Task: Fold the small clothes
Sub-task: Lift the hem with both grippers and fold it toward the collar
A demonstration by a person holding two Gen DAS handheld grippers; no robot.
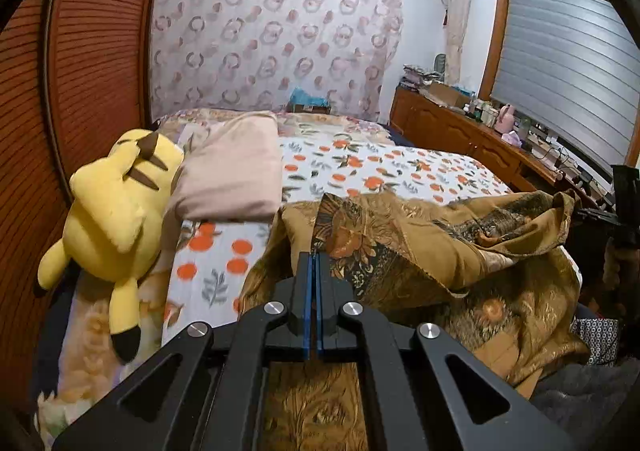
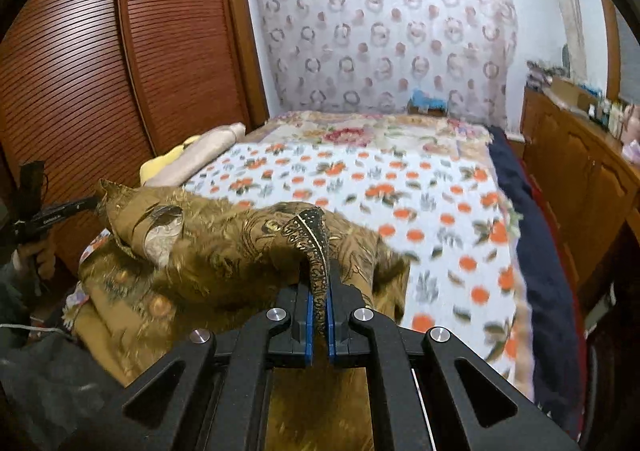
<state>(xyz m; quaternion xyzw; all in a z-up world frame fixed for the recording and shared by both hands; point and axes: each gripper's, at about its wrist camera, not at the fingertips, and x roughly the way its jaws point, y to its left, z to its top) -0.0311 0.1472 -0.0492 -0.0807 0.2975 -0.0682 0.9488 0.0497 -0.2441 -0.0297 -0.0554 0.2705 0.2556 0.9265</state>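
Brown-gold patterned cloth, a small garment, is held up in a crumpled span over the near edge of the bed, with its lower folds sagging onto the orange-flowered sheet. One corner of it is clamped between the blue-padded fingers of the left gripper, which are pressed together on a thin fold of the fabric. The opposite edge is pinched by the right gripper, whose fingers are closed on a dark dotted hem strip that stands up between them and curls over. In the right wrist view the left gripper is seen at the far left, gripped by a hand, with the cloth bunched at its tip.

A pink pillow is laid near the left edge of the bed, and a yellow plush toy is propped just beside it, against a louvred wooden wardrobe. A blue item in a small box is set at the far edge of the bed, below a patterned wall hanging; its contents cannot be made out. Along the right side a wooden dresser is loaded with an open cardboard box, bottles and folded stacks, too small to tell apart.
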